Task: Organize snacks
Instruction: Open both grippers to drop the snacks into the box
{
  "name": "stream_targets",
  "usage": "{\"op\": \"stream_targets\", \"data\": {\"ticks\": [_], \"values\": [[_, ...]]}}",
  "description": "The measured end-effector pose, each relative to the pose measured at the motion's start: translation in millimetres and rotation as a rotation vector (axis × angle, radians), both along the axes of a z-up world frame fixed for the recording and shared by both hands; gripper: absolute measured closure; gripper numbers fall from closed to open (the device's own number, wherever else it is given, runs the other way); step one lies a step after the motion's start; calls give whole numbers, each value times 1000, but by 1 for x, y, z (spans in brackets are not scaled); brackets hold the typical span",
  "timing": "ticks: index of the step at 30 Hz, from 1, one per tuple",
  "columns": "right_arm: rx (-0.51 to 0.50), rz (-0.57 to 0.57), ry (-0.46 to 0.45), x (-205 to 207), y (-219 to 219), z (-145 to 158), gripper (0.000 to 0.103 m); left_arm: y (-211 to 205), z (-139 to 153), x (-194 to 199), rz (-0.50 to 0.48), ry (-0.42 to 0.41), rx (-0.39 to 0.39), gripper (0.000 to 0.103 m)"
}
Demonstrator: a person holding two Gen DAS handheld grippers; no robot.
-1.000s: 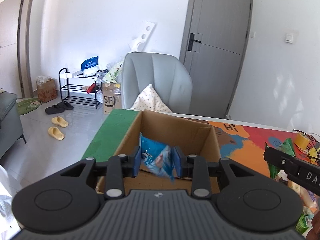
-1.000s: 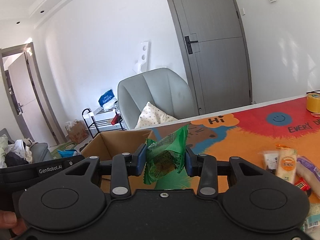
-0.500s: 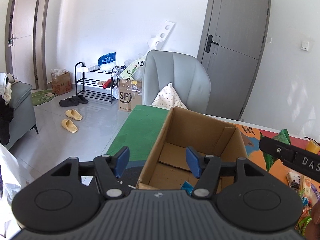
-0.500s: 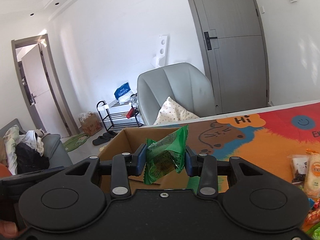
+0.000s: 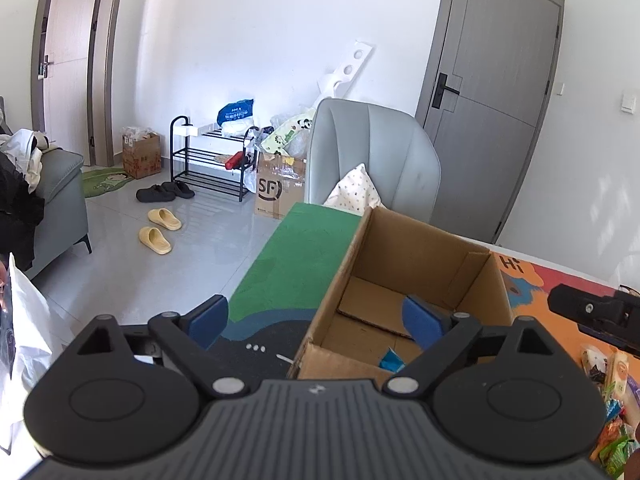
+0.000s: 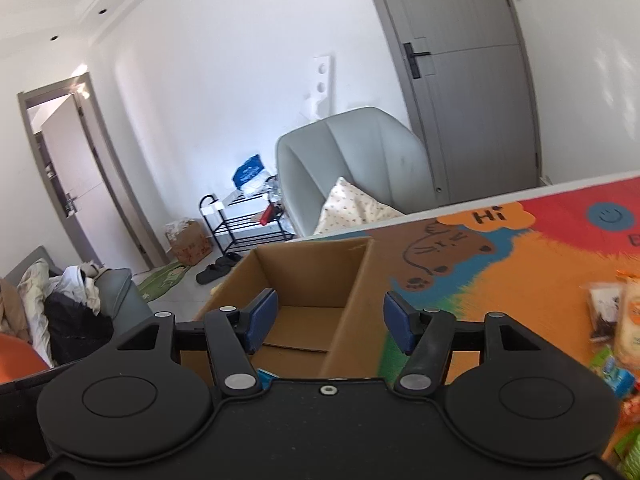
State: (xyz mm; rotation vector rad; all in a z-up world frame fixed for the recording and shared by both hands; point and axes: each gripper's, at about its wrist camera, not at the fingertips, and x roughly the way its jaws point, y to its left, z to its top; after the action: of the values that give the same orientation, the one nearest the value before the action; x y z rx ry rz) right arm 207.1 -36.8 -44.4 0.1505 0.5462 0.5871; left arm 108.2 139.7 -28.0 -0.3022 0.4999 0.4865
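Both packets had left the grippers: the left gripper [image 5: 316, 320] and right gripper [image 6: 330, 322] had just been opening, jaws apart, nothing between. A blue packet [image 5: 391, 360] lay inside the cardboard box [image 5: 420, 248], at its near edge, below the left gripper.

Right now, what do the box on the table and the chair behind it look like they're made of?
Box: plain brown corrugated cardboard, matte, with folded flaps and creases inside. Chair: pale grey upholstery with stitched vertical panels and a slight sheen, likely faux leather, though smooth fabric is possible.
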Motion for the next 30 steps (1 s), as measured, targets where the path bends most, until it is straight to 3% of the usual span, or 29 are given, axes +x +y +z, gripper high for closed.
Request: {"op": "stream_targets", "data": {"ticks": [3, 22, 30], "values": [[-14, -32, 3, -4, -11, -4, 37, -9, 0, 0, -21, 11, 2, 9], [-48, -249, 14, -30, -103, -13, 23, -89, -1, 2, -232, -17, 15, 6], [-55, -343, 14, -42, -147, -15, 21, -128, -2, 6, -314, -23, 23, 5]]}}
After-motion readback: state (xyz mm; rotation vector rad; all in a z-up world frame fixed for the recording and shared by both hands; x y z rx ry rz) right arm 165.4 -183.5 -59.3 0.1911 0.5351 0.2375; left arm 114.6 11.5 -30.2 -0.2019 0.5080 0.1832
